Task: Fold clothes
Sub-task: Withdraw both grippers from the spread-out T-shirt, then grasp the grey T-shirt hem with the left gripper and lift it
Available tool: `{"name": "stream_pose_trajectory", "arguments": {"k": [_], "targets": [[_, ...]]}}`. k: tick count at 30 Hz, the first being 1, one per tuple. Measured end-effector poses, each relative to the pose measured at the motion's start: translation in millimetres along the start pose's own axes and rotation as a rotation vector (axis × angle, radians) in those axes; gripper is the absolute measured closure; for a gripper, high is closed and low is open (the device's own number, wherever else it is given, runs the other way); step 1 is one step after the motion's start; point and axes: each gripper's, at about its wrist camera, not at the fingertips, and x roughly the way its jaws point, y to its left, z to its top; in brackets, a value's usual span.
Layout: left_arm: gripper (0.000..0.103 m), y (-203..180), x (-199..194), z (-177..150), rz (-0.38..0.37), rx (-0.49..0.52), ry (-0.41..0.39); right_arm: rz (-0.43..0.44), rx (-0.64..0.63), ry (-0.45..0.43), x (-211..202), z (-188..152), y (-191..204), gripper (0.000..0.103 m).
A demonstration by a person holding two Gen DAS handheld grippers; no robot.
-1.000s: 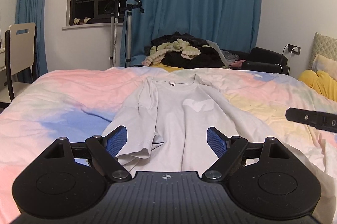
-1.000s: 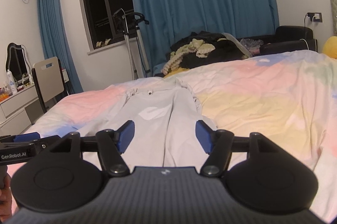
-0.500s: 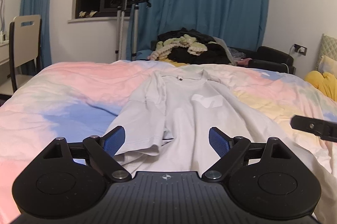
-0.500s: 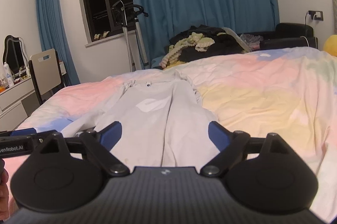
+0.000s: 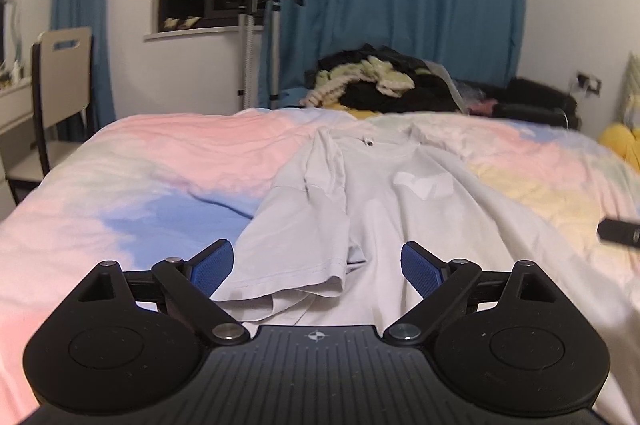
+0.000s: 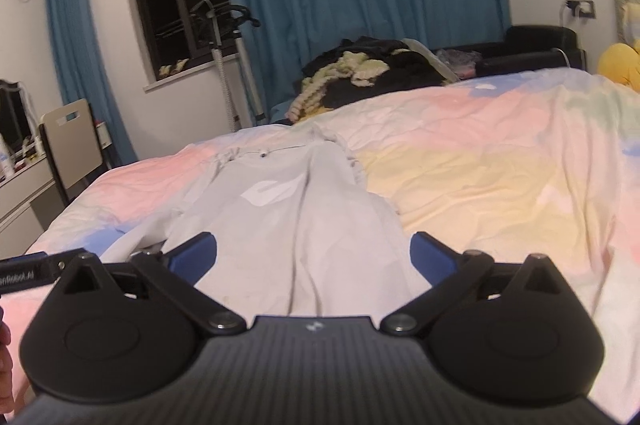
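A light grey T-shirt (image 5: pixel 380 209) with a white chest logo (image 5: pixel 424 183) lies lengthwise on the pastel bedspread (image 5: pixel 140 185), collar at the far end. Its left sleeve (image 5: pixel 304 225) is folded inward over the body. My left gripper (image 5: pixel 316 263) hovers over the near hem by that sleeve, jaws opening, pads clear of the cloth. My right gripper (image 6: pixel 314 253) hovers over the shirt (image 6: pixel 288 225) at its near end, jaws opening wide with nothing pinched. A finger of the right gripper (image 5: pixel 620 232) shows at the left wrist view's right edge.
Dark and pale clothes are piled (image 5: pixel 380 85) beyond the bed's far edge before blue curtains. A garment steamer stand (image 5: pixel 256 37) and a chair (image 5: pixel 60 85) stand at the left. A yellow plush (image 5: pixel 620 145) and a black seat (image 6: pixel 532 45) are at the right.
The right gripper's jaws have spread much wider and the left's a little wider. Both views have swung slightly. The shirt lies as before.
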Motion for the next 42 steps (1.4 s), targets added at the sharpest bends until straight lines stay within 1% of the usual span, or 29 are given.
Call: {"name": "stream_pose_trajectory", "arguments": {"k": [2,4,5,7,9,11,13,14,15,16,17,19,24,25,28,30,34,37,40,42], "targets": [[0.010,-4,5,1,-0.003,0.051,0.016,-0.014,0.041,0.000,1,0,-6,0.000],[0.010,-7,10,0,-0.028,0.091,0.035,-0.023,0.086,0.009,2,0,-13,0.000],[0.010,-9,13,-1,-0.029,0.118,0.044,-0.026,0.106,0.017,3,-1,-16,0.000],[0.010,-14,22,-3,-0.015,0.176,0.060,-0.028,0.144,0.034,5,-2,-22,0.000],[0.011,-15,33,-6,0.010,0.211,0.078,-0.026,0.167,0.049,8,-4,-25,0.000],[0.016,-9,43,-6,0.024,0.211,0.103,-0.026,0.180,0.061,12,-6,-25,0.000],[0.039,2,50,-3,0.014,0.163,0.121,-0.022,0.193,0.075,16,-8,-26,0.000],[0.048,9,53,-1,0.007,0.127,0.129,-0.018,0.198,0.081,17,-8,-27,0.000],[0.072,16,56,2,-0.009,0.081,0.138,-0.013,0.202,0.087,19,-9,-27,0.000],[0.092,24,57,6,-0.031,0.024,0.142,-0.011,0.204,0.090,20,-9,-27,0.000],[0.096,32,56,11,-0.048,-0.028,0.129,-0.009,0.206,0.093,22,-10,-26,0.000],[0.098,47,54,24,-0.068,-0.108,0.089,-0.004,0.209,0.099,24,-10,-26,0.000],[0.098,87,55,68,-0.057,-0.239,-0.001,0.004,0.210,0.122,32,-14,-26,0.000],[0.098,97,58,80,-0.047,-0.269,-0.011,0.006,0.208,0.127,34,-14,-25,0.000],[0.099,131,72,112,0.008,-0.417,-0.028,-0.004,0.204,0.125,40,-12,-26,0.000],[0.099,151,85,131,0.063,-0.466,-0.040,-0.015,0.201,0.123,44,-12,-27,0.000],[0.099,192,119,155,0.180,-0.507,-0.036,-0.029,0.195,0.134,56,-13,-28,0.000],[0.099,215,150,163,0.248,-0.480,-0.014,-0.032,0.180,0.136,63,-14,-26,0.000],[0.099,230,183,152,0.290,-0.453,0.043,-0.043,0.131,0.126,73,-15,-24,0.000],[0.099,234,204,138,0.290,-0.431,0.080,-0.048,0.087,0.114,79,-16,-19,0.000]]}}
